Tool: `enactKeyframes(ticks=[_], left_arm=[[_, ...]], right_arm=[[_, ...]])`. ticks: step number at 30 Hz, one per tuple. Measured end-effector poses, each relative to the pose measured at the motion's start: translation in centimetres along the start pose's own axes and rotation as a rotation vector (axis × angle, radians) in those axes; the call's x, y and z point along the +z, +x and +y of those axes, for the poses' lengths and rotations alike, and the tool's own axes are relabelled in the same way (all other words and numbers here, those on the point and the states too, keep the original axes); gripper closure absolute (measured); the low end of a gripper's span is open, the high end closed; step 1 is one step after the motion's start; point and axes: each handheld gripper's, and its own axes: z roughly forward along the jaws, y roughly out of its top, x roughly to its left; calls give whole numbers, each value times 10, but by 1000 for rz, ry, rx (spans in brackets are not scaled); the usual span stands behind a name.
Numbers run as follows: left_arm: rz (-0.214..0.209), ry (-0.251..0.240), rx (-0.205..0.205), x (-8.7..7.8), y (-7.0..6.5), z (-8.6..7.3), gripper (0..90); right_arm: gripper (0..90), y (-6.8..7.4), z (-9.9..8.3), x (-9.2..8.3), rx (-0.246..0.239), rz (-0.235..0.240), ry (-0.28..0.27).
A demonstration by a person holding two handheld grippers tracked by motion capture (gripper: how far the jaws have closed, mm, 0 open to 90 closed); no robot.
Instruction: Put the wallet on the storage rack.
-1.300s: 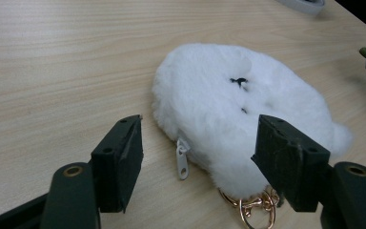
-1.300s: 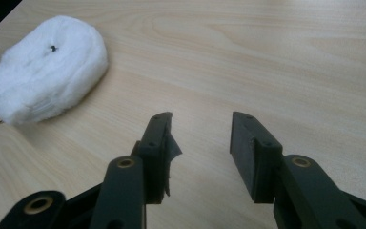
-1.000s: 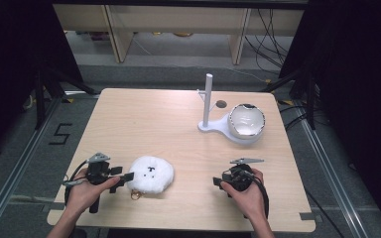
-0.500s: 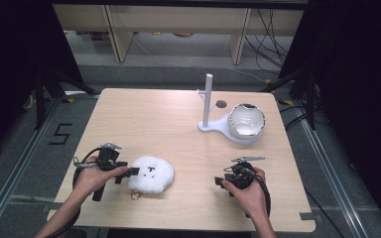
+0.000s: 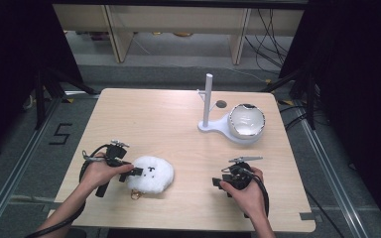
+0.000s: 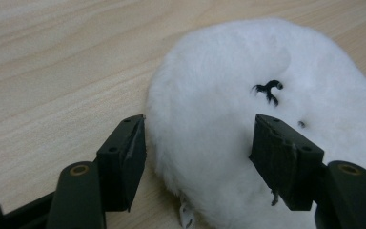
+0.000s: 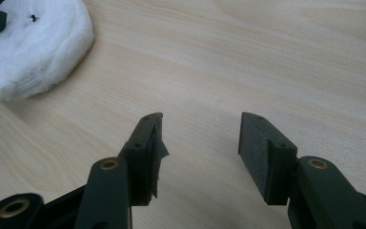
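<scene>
Inspector A: Two claws logged, taken left to right. From the high view, the left claw (image 5: 138, 171) sits at the near-left of the worktop (image 5: 163, 114), its tips at the left edge of the white plush toy (image 5: 150, 174). The left gripper view adds what the high view cannot resolve: the jaws stand apart, one on bare wood just beside the fluff, the other over the pile, with no visible squeeze in the fur.

Inspector B: Orientation of the toy?

Inspector A: It lies flat. From above it is a rounded oval, its long axis running left to right across the worktop. A small black stitched mark (image 6: 268, 90) faces up. A gold fitting (image 5: 136, 195) pokes out at its near edge in the high view.

Inspector B: Right side?

Inspector A: The right claw (image 7: 201, 136) is at near-right, well apart from the toy. Its jaws have just been opening and stand apart over bare wood, nothing between them. Far right, a white stand (image 5: 208, 106) with a glossy bowl (image 5: 247, 120).
</scene>
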Motion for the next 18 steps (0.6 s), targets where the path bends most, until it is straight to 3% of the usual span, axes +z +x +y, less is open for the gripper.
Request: enactKeyframes(ticks=[1, 2, 3, 4, 6, 7, 8, 10, 11, 18], left_arm=[[4, -6, -11, 2, 0, 1, 360], [11, 37, 30, 0, 2, 2, 361], [4, 8, -10, 4, 0, 2, 363], [9, 43, 25, 3, 2, 3, 364], [0, 49, 25, 5, 2, 4, 366], [-3, 22, -2, 7, -1, 4, 369], [3, 52, 31, 5, 1, 5, 371], [-1, 55, 6, 7, 0, 6, 377], [9, 61, 32, 6, 1, 7, 380], [3, 66, 20, 9, 1, 7, 382]], right_arm=[[511, -3, 0, 1, -34, -16, -4], [510, -3, 0, 1, -38, -8, -15], [509, -3, -1, 2, -38, -6, -13], [508, -2, -1, 2, -37, -4, -15], [507, -2, -1, 3, -28, -4, -29], [507, -2, -1, 3, -28, -1, -29], [506, -1, -1, 3, -28, -1, -29], [505, -2, -1, 3, -41, 1, -33], [505, -2, -1, 3, -41, 0, -11], [503, -1, -1, 4, -50, -5, 6]])
